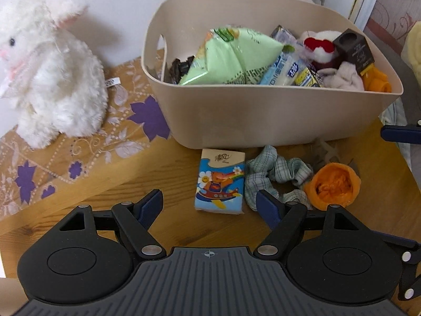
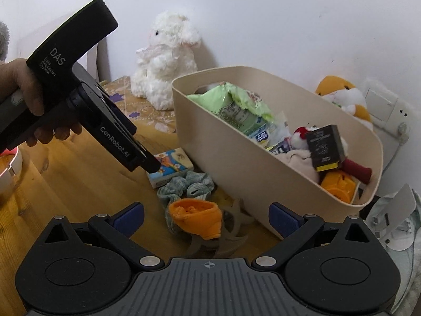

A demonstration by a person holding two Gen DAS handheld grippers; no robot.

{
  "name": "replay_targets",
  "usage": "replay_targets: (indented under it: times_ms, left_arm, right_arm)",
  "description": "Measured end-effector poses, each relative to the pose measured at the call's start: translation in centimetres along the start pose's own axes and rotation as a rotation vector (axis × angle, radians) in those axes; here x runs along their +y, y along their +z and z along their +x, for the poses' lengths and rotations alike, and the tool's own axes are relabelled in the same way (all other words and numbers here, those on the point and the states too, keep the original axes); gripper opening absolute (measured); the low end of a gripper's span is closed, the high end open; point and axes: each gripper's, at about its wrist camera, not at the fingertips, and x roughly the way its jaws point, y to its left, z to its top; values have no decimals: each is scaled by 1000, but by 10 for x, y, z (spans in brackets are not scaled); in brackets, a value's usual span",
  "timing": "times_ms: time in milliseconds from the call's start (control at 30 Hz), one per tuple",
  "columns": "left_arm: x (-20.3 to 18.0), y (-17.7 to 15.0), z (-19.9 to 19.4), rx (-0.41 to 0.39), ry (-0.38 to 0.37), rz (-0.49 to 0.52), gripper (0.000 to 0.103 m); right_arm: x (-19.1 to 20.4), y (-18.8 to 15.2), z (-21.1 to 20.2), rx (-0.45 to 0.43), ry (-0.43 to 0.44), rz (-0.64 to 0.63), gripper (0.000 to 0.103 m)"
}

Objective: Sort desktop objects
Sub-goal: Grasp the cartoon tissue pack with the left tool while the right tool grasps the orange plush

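Left wrist: wooden table point(image 1: 171, 226), patterned cloth point(image 1: 79, 152)

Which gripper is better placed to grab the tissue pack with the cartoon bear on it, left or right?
Left. The open left gripper faces the blue cartoon tissue pack, which lies just ahead between its fingers. The open right gripper faces the crumpled orange cloth instead, and the pack sits farther away.
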Motion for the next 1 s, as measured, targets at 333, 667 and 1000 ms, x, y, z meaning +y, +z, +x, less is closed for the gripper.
replay_targets:
  times_ms: [333,667,1000]
  left_arm:
    - [8,4,27,40,5,-36,79]
    - [16,7,49,39,17,-63,78]
    - [6,12,46,13,-22,-20,46]
  right_arm:
    - [-3,-3,26,71,0,8,90]
    - [-6,-2,37,90,38,34,73]
    - [-7,0,38,100,60,30,29]
